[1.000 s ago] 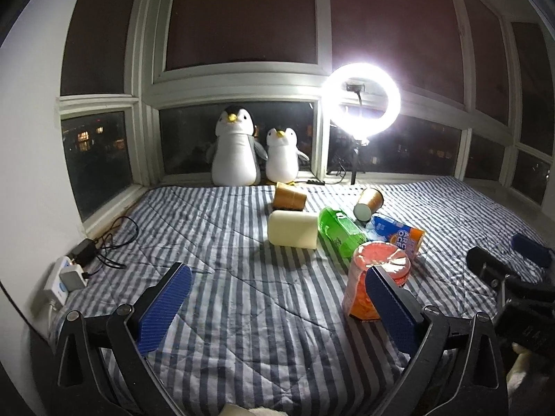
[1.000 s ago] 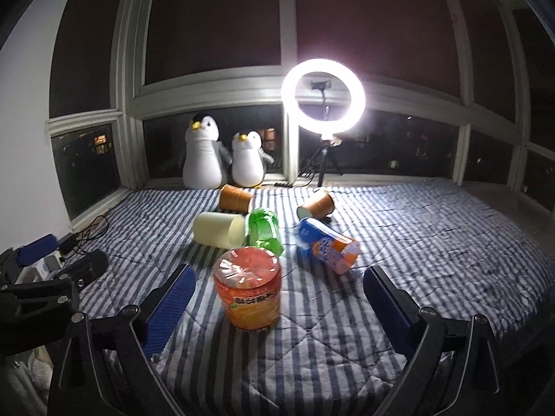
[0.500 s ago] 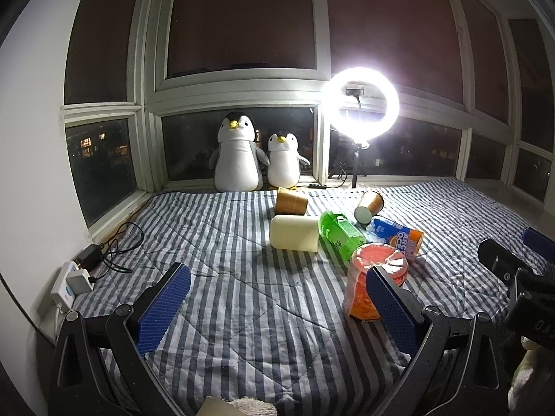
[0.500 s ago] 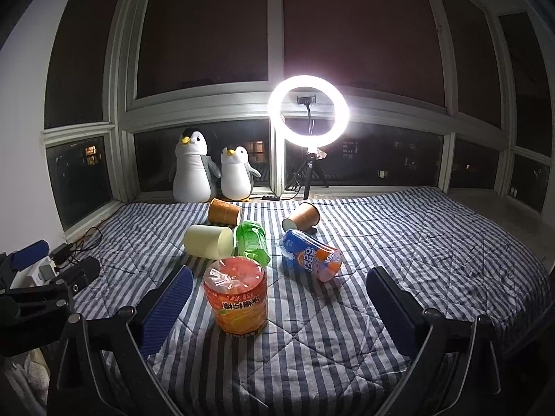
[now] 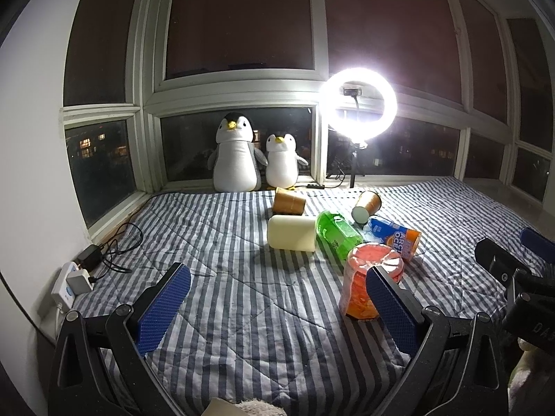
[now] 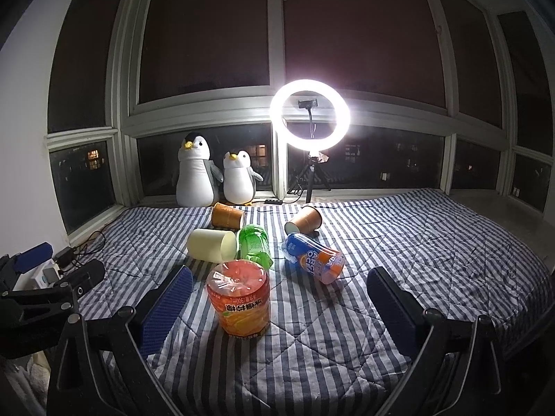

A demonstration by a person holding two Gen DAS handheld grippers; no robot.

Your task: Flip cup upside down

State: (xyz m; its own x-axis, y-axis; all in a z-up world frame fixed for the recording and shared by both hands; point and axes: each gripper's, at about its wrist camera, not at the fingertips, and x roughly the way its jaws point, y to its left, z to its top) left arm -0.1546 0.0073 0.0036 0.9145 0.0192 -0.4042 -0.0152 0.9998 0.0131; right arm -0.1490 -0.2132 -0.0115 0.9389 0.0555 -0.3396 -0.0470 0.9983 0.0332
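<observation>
A cream cup (image 5: 291,233) lies on its side on the striped blanket (image 5: 225,298); it also shows in the right wrist view (image 6: 211,244). Two brown paper cups lie on their sides behind it (image 5: 288,201) (image 5: 367,204), also seen from the right (image 6: 227,215) (image 6: 305,221). My left gripper (image 5: 277,303) is open and empty, well short of the cups. My right gripper (image 6: 277,305) is open and empty; an orange-labelled container (image 6: 241,300) stands between its fingers but farther off, untouched.
A green bottle (image 6: 254,243) and a blue-orange bottle (image 6: 314,257) lie beside the cups. Two penguin plush toys (image 5: 233,154) and a bright ring light (image 5: 358,101) stand at the window. A power strip with cables (image 5: 74,279) lies at the left edge.
Both cameras have tilted up and drawn back slightly, so the objects sit lower in view. Nothing on the blanket has moved. Both grippers stay open.
</observation>
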